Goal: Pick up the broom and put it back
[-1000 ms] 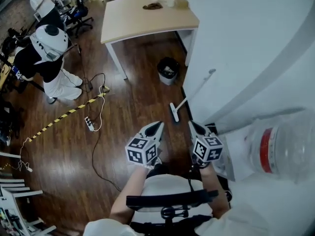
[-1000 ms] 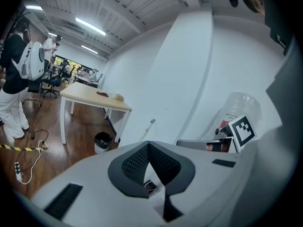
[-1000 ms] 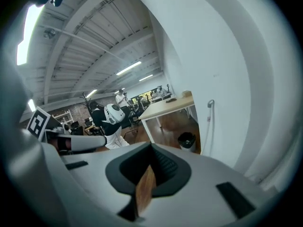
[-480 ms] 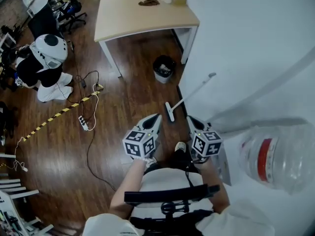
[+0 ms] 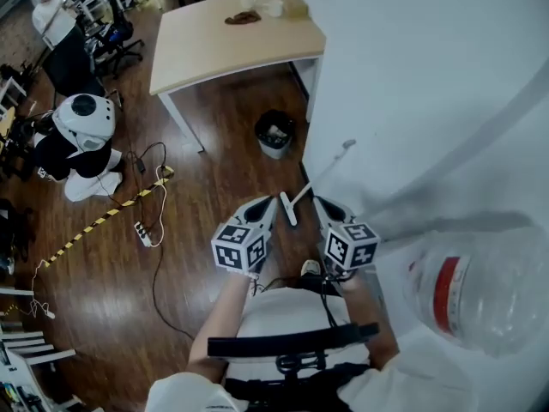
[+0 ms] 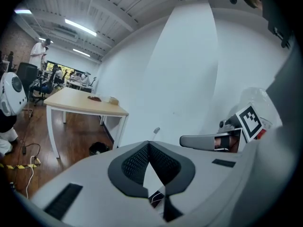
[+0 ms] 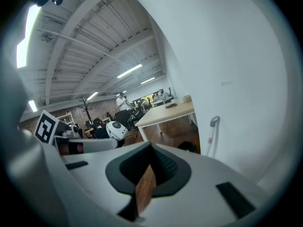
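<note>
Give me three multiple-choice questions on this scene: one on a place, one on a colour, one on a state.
1. Where is the broom? A lying on the table; B leaning on the white wall; C hung on a hook.
2. What colour is the bin? A red; B yellow; C black.
3. The left gripper is: A shut, empty; B shut on the broom; C wide open.
B, its handle slants up against the wall; C, its body shows black; A, jaw tips meet, nothing between.

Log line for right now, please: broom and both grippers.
phase: pre-grasp | broom: leaning on wall, untouched | left gripper: shut, empty | right gripper: shut, empty
</note>
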`<state>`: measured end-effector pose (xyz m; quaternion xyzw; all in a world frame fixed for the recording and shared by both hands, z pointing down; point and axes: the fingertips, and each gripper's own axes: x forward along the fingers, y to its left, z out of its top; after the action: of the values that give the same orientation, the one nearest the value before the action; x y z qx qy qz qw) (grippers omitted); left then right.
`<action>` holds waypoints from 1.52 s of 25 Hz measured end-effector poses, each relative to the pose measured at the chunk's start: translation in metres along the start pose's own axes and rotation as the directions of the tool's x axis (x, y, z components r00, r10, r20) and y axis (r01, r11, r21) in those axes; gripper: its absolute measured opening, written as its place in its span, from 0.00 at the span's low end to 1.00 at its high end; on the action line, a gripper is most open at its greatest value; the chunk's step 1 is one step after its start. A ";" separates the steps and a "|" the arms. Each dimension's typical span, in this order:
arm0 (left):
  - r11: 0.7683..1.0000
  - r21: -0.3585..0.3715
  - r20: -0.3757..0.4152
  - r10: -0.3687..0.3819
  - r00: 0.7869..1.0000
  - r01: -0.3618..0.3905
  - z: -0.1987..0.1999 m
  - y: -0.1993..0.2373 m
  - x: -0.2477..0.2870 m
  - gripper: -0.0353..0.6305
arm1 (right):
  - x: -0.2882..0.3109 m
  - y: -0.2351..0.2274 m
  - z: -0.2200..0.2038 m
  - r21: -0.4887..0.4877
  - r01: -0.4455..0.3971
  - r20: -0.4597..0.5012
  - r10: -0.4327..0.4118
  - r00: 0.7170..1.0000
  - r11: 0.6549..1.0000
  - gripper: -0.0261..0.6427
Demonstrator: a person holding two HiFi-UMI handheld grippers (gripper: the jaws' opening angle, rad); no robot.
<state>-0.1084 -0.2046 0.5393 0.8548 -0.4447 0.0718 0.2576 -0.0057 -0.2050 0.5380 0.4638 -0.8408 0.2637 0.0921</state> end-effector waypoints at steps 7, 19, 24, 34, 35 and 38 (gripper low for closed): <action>0.994 0.078 -0.094 -0.074 0.993 0.082 -0.006 -0.013 0.070 0.06 | -0.013 -0.044 0.003 0.028 0.071 -0.001 -0.071 0.997 0.997 0.06; 0.950 0.251 -0.227 -0.128 0.965 0.185 -0.019 -0.018 0.215 0.14 | -0.026 -0.105 -0.023 0.131 0.161 -0.041 -0.156 0.987 0.978 0.06; 0.935 0.293 -0.247 -0.127 0.961 0.199 -0.036 -0.018 0.263 0.25 | -0.022 -0.111 -0.035 0.157 0.153 -0.063 -0.144 0.988 0.976 0.06; 0.912 0.320 -0.343 -0.142 0.929 0.257 -0.076 -0.006 0.324 0.38 | -0.027 -0.124 -0.050 0.176 0.164 -0.103 -0.147 0.984 0.971 0.06; 0.908 0.322 -0.351 -0.148 0.925 0.267 -0.078 -0.004 0.326 0.38 | -0.028 -0.126 -0.050 0.179 0.168 -0.106 -0.150 0.983 0.970 0.06; 0.893 0.331 -0.369 -0.175 0.913 0.305 -0.080 -0.005 0.331 0.38 | -0.028 -0.130 -0.051 0.183 0.175 -0.111 -0.156 0.981 0.967 0.06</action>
<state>0.1012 -0.4013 0.7225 0.9131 -0.2620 0.2658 0.1639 0.1127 -0.2140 0.6162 0.5259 -0.7643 0.3570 0.1087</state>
